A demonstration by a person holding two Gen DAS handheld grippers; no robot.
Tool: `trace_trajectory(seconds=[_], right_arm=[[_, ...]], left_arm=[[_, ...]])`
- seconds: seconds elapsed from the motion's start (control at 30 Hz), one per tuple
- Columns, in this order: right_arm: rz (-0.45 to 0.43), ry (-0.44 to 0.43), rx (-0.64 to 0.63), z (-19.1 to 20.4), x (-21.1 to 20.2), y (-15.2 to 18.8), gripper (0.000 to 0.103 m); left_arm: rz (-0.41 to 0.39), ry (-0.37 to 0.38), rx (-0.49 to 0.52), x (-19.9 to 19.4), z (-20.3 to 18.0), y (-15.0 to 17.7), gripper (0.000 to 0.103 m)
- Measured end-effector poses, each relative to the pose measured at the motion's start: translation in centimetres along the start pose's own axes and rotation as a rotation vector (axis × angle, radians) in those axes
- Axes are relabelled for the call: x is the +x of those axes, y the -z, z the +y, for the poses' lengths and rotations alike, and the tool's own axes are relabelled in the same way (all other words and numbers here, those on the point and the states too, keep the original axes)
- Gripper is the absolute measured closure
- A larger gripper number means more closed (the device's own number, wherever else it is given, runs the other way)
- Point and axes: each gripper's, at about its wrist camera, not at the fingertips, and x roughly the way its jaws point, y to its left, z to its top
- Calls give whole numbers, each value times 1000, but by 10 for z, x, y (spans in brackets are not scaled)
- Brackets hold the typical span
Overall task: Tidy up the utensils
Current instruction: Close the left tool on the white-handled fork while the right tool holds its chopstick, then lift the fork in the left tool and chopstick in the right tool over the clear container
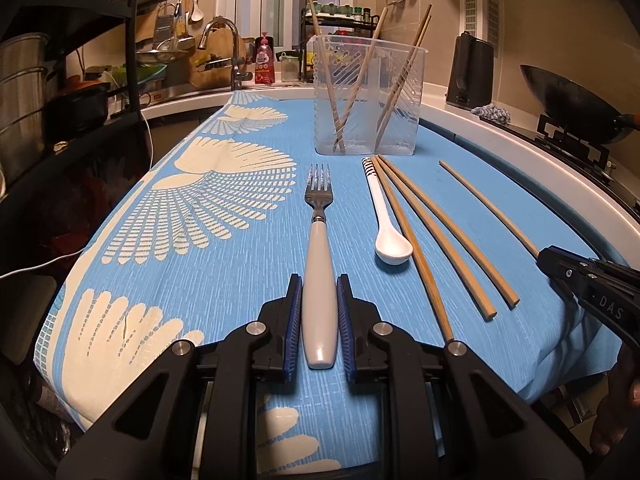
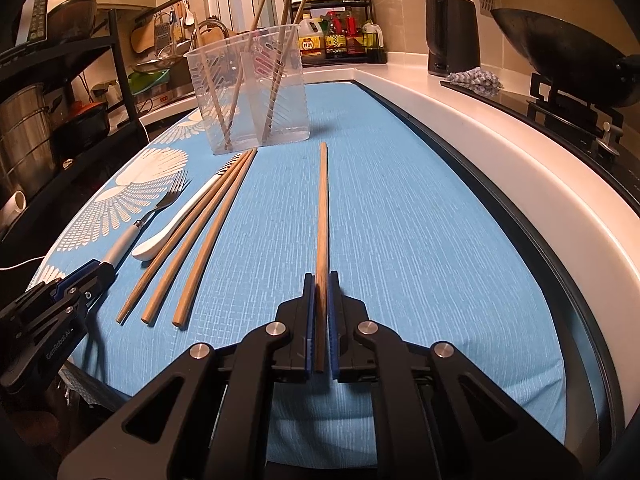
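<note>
A fork (image 1: 319,240) with a white handle lies lengthwise on the blue cloth. My left gripper (image 1: 319,292) is shut on that handle, blue pads against both sides. A white spoon (image 1: 383,216) and three loose chopsticks (image 1: 436,236) lie to its right. Further right, a single chopstick (image 2: 321,216) points away from the camera, and my right gripper (image 2: 321,284) is shut on its near end. The clear plastic holder (image 1: 368,96) stands behind the utensils with several chopsticks leaning inside. In the right wrist view the fork (image 2: 160,208), the spoon (image 2: 176,224), the holder (image 2: 248,92) and my left gripper (image 2: 106,270) show at the left.
The blue cloth (image 2: 400,220) with white fan patterns covers the worktop. A raised white counter edge (image 2: 500,152) runs along the right, with a black wok (image 2: 560,56) on a stove and a black kettle (image 2: 452,32). A dark shelf rack (image 1: 60,80) and a sink tap (image 1: 224,40) stand at the left.
</note>
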Motion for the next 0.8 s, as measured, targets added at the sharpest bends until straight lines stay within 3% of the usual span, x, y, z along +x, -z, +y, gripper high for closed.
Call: trace_trajectory(seconds=[0.8], right_arm=[[-2, 18, -26, 3, 1, -2, 97]], left_arm=[[-10, 1, 2, -1, 0, 2, 85]])
